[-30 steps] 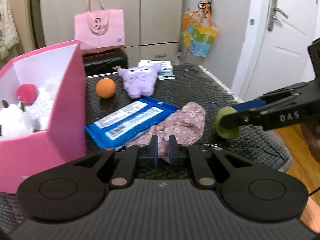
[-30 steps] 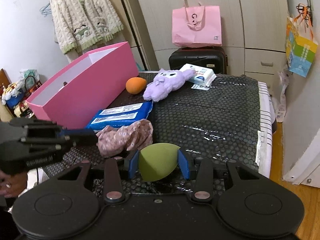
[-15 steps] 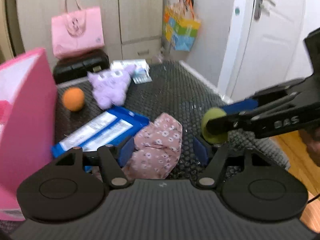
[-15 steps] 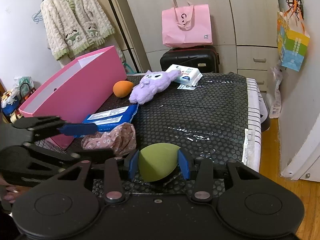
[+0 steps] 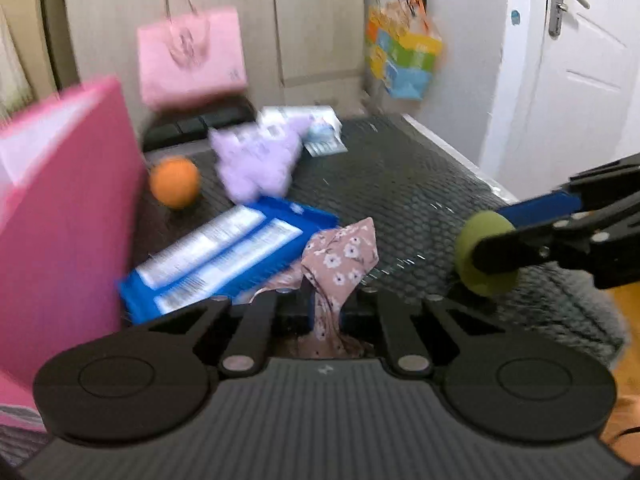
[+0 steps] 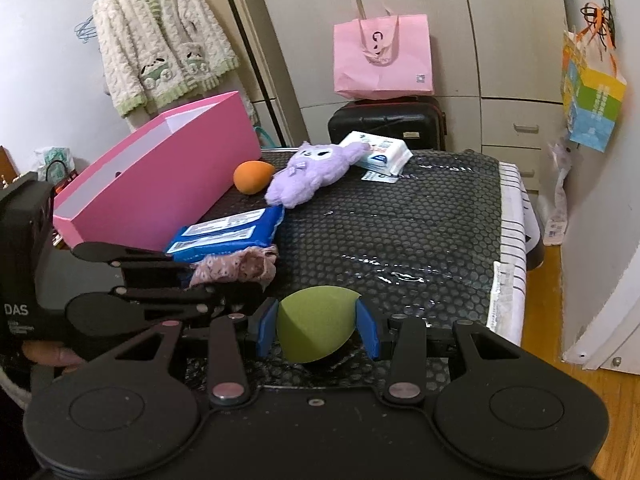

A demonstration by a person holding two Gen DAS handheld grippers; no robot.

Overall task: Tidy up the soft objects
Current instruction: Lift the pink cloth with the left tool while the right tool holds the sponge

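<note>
Our left gripper (image 5: 326, 312) is clenched on the floral pink cloth (image 5: 344, 256), at the near edge of the black bubble-textured surface (image 6: 400, 224), just beside the blue wipes pack (image 5: 224, 256). Our right gripper (image 6: 318, 330) grasps the green makeup sponge (image 6: 316, 328) between its 2 blue pads (image 6: 267, 330). The pink box (image 6: 160, 184) stands along the left edge, with the orange sponge (image 6: 252, 176) and purple plush (image 6: 308, 176) toward the far side.
</note>
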